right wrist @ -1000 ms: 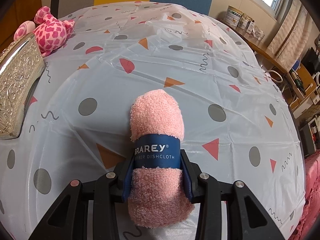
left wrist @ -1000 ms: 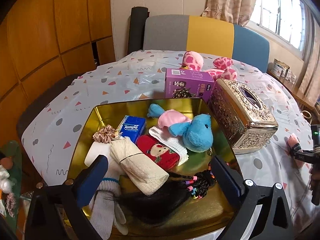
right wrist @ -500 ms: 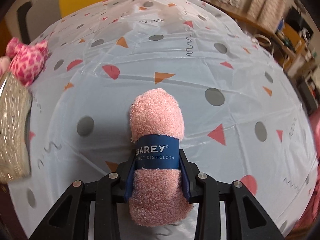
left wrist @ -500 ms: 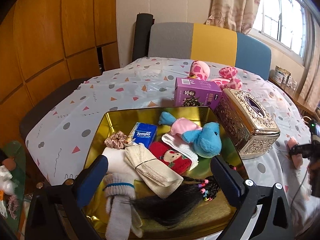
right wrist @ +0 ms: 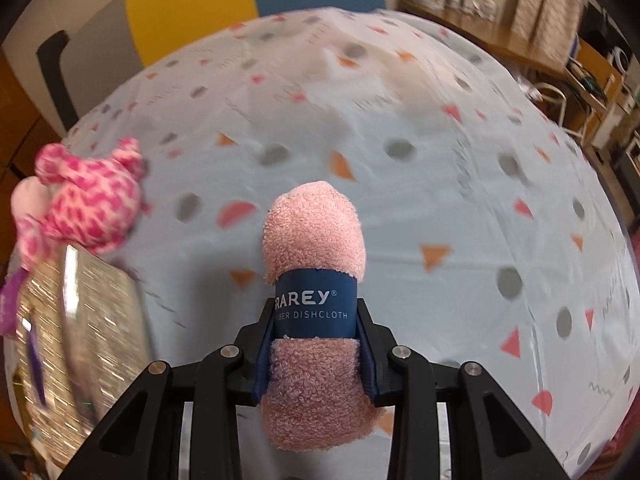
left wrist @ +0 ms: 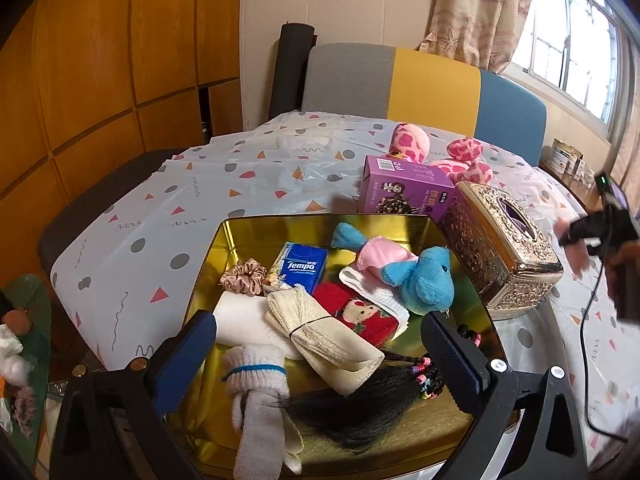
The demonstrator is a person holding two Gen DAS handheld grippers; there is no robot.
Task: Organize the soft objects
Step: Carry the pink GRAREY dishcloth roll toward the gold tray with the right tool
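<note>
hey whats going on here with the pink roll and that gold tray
A person is sorting soft things with a hand-held gripper in each hand. The right hand-held gripper is shut on a rolled pink dishcloth with a blue paper band, held above the patterned tablecloth. The left hand-held gripper hangs open over the gold tray, which already holds a blue plush bird, a tissue pack, a scrunchie and gloves.

Right gripper (right wrist: 316, 344) points steeply down, jaws clamped on both sides of a rolled pink dishcloth (right wrist: 314, 240) w/ blue band, held clear of the surface. Left gripper (left wrist: 320, 360) angled downward, jaws spread wide, nothing btwn its blue pads (left wrist: 450, 356).
</note>
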